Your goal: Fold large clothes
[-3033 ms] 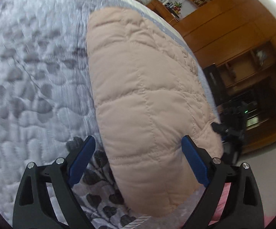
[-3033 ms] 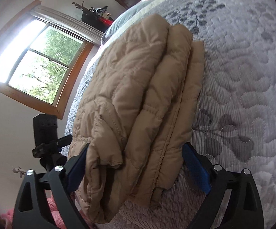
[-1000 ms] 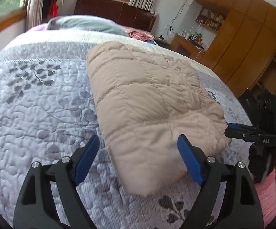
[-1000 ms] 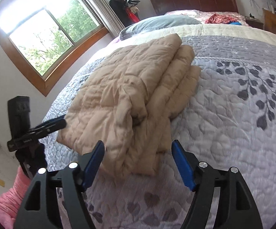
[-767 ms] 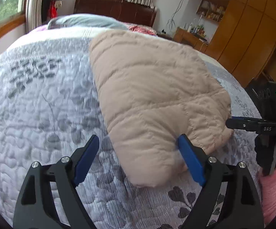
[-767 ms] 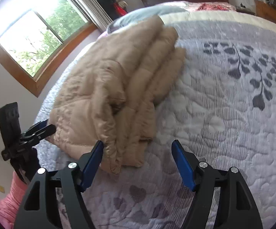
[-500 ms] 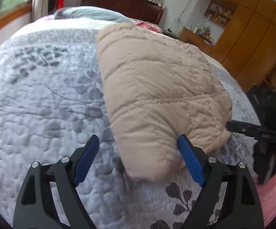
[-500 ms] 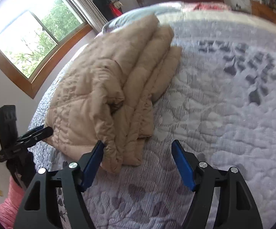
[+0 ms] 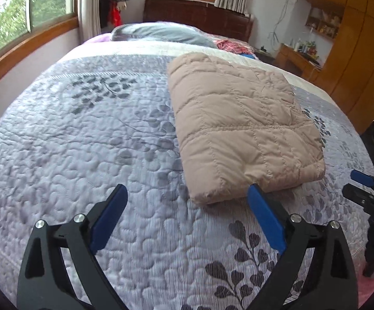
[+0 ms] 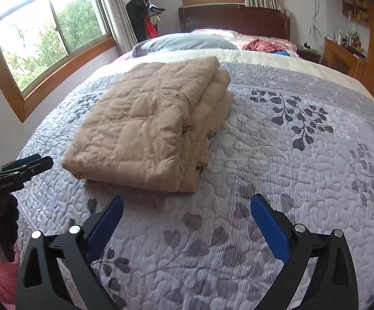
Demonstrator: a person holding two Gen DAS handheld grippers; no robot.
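Lying folded on the quilted bed (image 9: 83,155), the tan quilted jacket (image 9: 238,126) runs lengthwise toward the headboard, upper right of the gaping left tool (image 9: 187,201), upper left of the likewise released right tool (image 10: 187,206).

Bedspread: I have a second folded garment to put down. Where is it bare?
The bedspread is bare right of the folded jacket, out to its far edge. It is also bare left of the jacket, toward the window. The head end is crowded: pillow, red clothes.
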